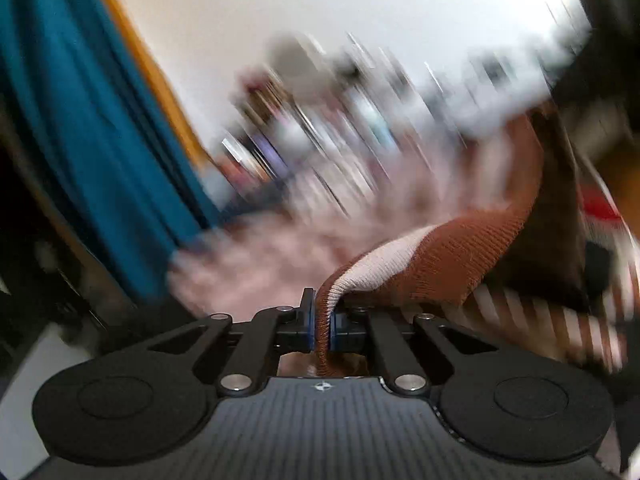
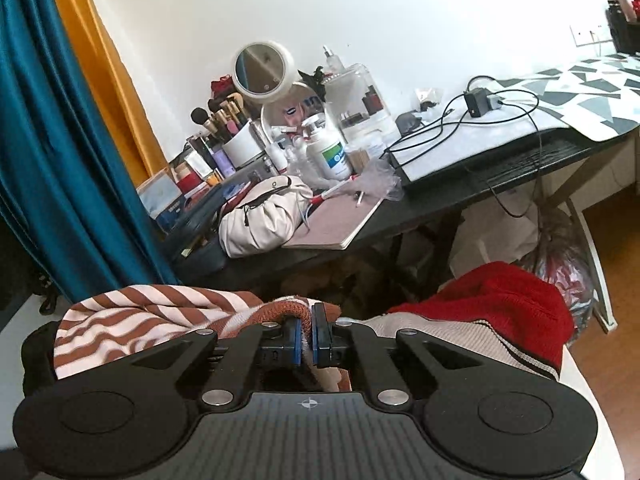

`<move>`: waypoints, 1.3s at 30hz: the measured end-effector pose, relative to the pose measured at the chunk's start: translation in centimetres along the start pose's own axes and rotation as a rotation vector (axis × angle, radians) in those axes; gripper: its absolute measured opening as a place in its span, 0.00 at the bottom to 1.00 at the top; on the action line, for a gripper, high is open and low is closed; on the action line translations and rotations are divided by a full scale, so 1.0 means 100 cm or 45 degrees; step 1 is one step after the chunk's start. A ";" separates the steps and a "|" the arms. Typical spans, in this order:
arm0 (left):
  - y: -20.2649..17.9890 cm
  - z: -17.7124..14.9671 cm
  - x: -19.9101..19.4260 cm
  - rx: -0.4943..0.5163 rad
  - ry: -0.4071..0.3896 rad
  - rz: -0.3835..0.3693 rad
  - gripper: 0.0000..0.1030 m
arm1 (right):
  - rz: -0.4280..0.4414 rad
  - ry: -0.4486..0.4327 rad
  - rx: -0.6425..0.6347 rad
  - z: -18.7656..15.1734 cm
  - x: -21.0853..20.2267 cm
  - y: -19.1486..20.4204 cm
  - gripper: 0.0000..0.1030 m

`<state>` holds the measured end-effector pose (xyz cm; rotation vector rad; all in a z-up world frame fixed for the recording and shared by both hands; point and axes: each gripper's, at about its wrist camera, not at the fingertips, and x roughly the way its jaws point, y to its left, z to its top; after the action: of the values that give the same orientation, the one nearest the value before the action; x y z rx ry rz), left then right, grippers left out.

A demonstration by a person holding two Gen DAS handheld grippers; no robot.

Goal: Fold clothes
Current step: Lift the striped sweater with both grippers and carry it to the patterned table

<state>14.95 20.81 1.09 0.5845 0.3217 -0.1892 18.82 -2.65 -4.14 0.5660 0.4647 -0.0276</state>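
My left gripper (image 1: pixel 322 320) pinches a ribbed edge of the brown-and-cream striped garment (image 1: pixel 448 256), which rises rightward from its pads. My right gripper (image 2: pixel 306 334) clamps another fold of the same cloth (image 2: pixel 136 308), bunched left; beyond lie a red knit (image 2: pixel 500 300) and a cluttered desk (image 2: pixel 432 200).

Each view looks forward from just behind its own hand-held gripper, low and close to the brown-and-white striped knit garment (image 1: pixel 448 256). The left wrist view is motion-blurred; the right wrist view faces a cluttered black counter (image 2: pixel 420 208). Both share the teal curtain (image 1: pixel 76 120), white wall (image 2: pixel 400 12) and garment.
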 end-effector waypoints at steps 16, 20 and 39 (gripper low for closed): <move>0.073 0.223 -0.097 -0.544 -0.987 -0.212 0.06 | 0.214 -0.665 0.010 0.261 -0.199 0.030 0.04; 0.019 0.261 -0.109 -0.510 -1.085 -0.278 0.06 | 0.127 -0.815 -0.085 0.297 -0.268 0.000 0.04; -0.391 0.377 -0.147 -0.348 -0.831 -0.705 0.06 | -0.158 -0.838 -0.119 0.373 -0.429 -0.392 0.04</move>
<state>0.08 -31.34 15.93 0.1286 -0.1360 -0.8347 -9.97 -59.62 22.11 0.4044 -0.1406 -0.3002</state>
